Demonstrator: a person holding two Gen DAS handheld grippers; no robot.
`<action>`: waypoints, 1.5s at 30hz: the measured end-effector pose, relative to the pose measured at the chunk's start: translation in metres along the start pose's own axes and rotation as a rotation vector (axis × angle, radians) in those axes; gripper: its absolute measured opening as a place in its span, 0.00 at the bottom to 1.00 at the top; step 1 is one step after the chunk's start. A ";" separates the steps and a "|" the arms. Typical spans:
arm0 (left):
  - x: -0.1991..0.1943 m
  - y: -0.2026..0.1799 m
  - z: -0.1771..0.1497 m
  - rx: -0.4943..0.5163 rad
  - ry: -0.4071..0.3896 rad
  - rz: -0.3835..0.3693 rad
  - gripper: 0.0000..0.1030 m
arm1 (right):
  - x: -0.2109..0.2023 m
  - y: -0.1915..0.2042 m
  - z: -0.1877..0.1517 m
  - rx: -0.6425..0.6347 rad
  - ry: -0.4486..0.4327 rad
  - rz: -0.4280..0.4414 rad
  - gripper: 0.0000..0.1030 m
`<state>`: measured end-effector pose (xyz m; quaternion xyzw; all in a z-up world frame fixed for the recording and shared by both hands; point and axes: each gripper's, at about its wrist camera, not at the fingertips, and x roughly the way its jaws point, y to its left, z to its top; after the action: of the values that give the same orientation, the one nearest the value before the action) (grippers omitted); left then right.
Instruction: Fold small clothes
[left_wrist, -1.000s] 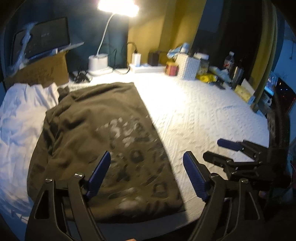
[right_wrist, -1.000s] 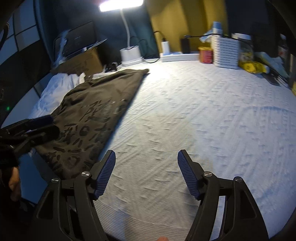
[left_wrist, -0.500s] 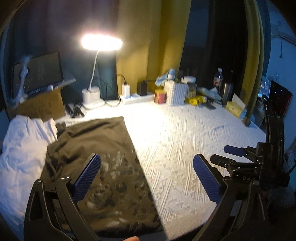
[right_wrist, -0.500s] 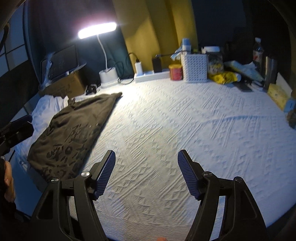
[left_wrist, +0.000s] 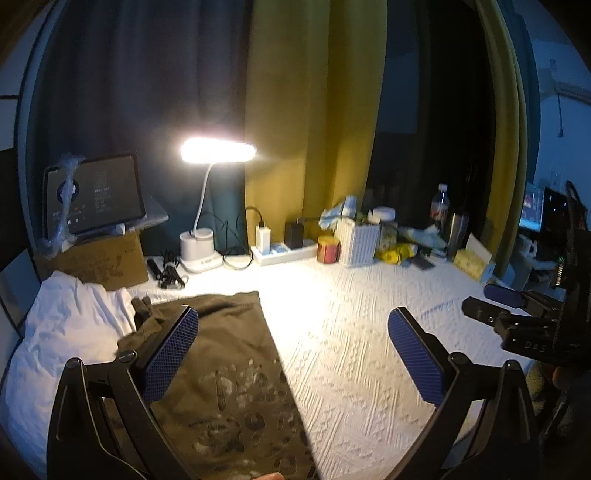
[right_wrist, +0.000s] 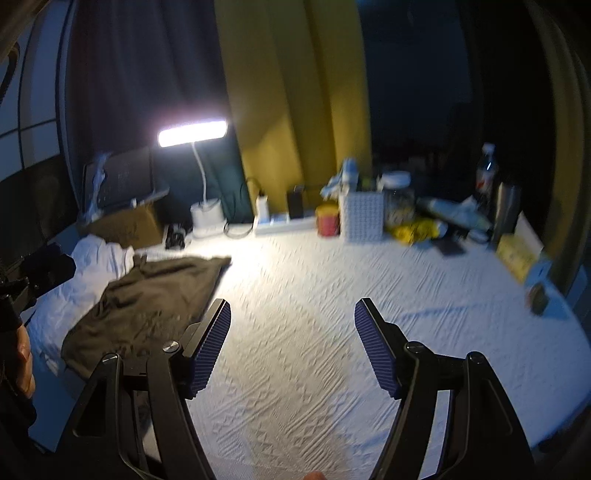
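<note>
A dark olive garment (left_wrist: 221, 369) with a pale print lies folded flat on the left part of the white textured table cover (left_wrist: 369, 314); in the right wrist view the garment (right_wrist: 147, 299) lies left of centre. My left gripper (left_wrist: 291, 321) hovers above the garment's right edge, its jaws opening with nothing between them. My right gripper (right_wrist: 293, 306) hangs open over bare cover, holding nothing. Each view shows the other gripper at its edge: the right gripper (left_wrist: 509, 310) and the left gripper (right_wrist: 44, 262).
A crumpled white cloth (left_wrist: 62, 332) lies left of the garment. Along the back stand a lit desk lamp (left_wrist: 218, 151), a tablet (left_wrist: 92, 195) on a cardboard box, a power strip (left_wrist: 284, 251), a red tin (left_wrist: 328, 249), a white box, bottles and clutter.
Both grippers have risen and tipped upward, so more of the curtains and back wall shows. The left jaws have spread wider. The garment lies as before.
</note>
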<state>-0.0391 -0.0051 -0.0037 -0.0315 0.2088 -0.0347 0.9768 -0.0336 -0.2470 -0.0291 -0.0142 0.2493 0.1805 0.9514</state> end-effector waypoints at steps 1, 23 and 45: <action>-0.003 0.000 0.004 0.005 -0.015 0.009 0.98 | -0.007 0.000 0.005 -0.004 -0.024 -0.005 0.71; -0.050 0.023 0.033 -0.050 -0.208 0.055 0.99 | -0.087 0.019 0.056 -0.064 -0.326 0.015 0.71; -0.031 0.037 0.024 -0.055 -0.156 0.096 0.99 | -0.042 0.024 0.053 -0.066 -0.243 0.002 0.71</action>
<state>-0.0561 0.0351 0.0277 -0.0509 0.1342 0.0206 0.9894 -0.0514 -0.2331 0.0391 -0.0234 0.1260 0.1901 0.9734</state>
